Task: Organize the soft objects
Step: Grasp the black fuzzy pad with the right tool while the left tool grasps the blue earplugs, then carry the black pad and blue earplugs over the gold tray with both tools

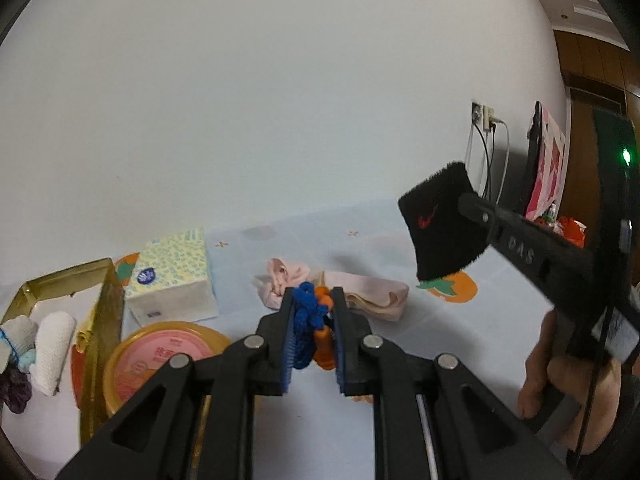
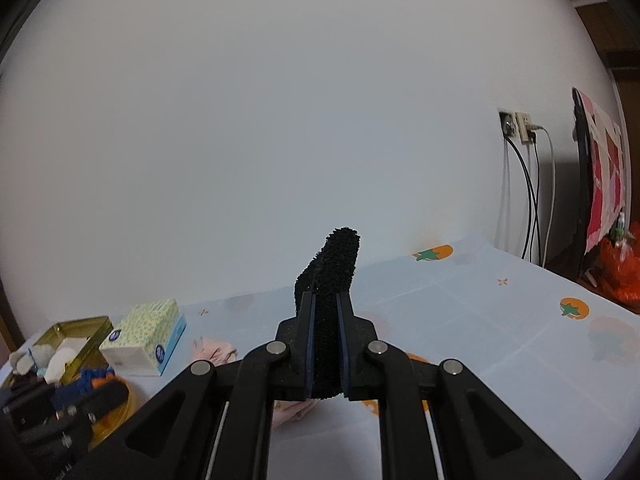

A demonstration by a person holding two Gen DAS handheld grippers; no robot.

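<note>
Above the patterned cloth (image 1: 280, 236), left gripper (image 1: 313, 300) clenched on a blue-and-orange cord (image 1: 310, 320), lifted clear near the gold tin (image 1: 64, 280). Right gripper (image 2: 326, 312) clamped a black wristband (image 2: 334, 268), held aloft.

Landmark: tissue box (image 1: 172, 276) on the tabletop (image 1: 280, 432), near the wall (image 1: 280, 100). Open tin (image 1: 68, 284) just left of the box, with rolled cloths (image 1: 52, 344) in it. Round lidded container (image 1: 160, 360) right in front of the box, beside the tin. Crumpled cloth (image 1: 340, 288) lies right of the box. Wristband (image 1: 444, 224) is off the surface, further right of the box. Wall socket (image 1: 482, 118) with cables far right of the box, on the wall.
</note>
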